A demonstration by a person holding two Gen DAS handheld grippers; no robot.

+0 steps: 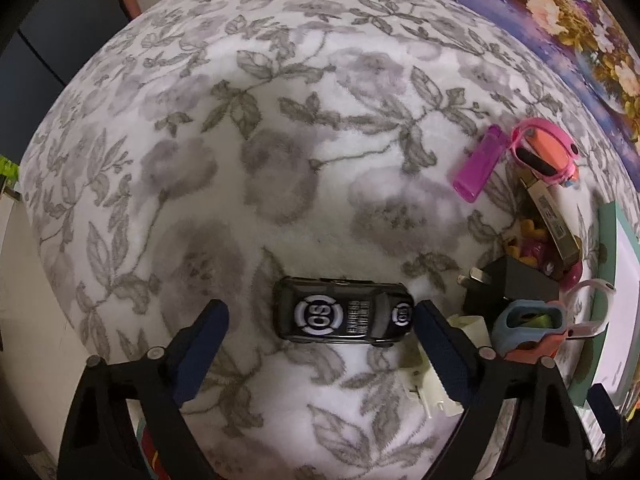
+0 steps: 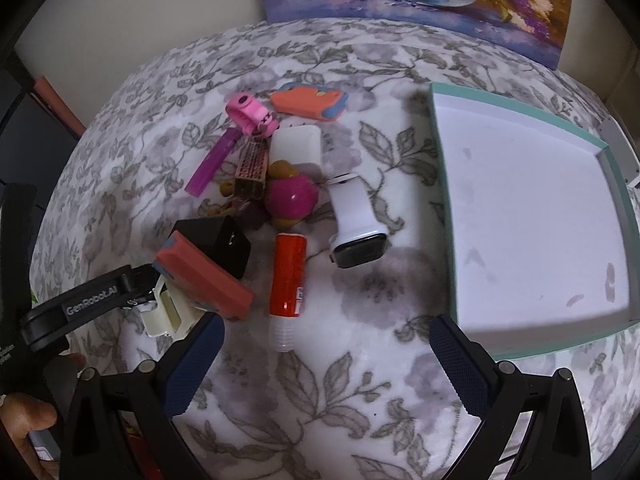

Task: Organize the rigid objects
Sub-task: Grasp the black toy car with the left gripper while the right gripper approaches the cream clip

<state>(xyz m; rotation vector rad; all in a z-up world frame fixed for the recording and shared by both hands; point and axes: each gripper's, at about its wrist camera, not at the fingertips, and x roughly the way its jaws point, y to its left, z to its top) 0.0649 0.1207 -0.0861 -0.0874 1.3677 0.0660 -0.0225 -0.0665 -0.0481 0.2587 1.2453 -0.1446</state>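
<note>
The left hand-held gripper [image 1: 322,320] points down at a desk covered with a grey floral cloth [image 1: 280,140], its jaws spread wide around a black toy car [image 1: 343,312] that lies sideways between them. The right fingertip sits just beside the car's nose, the left fingertip stands clear of its tail, so the car is not clamped. Off to the right of the car lies a heap of small things: a purple lighter [image 1: 478,164], a pink toy [image 1: 546,154] and a black plug [image 1: 508,286]. The right hand-held gripper [image 2: 326,344] also hangs open with nothing in it, above bare cloth near the capped end of a red glue stick [image 2: 287,288]. Beyond that lie a white smartwatch [image 2: 354,224] and a magenta ball [image 2: 291,198]. A shallow white tray with a teal rim [image 2: 456,280] sits to the right and holds nothing.
</note>
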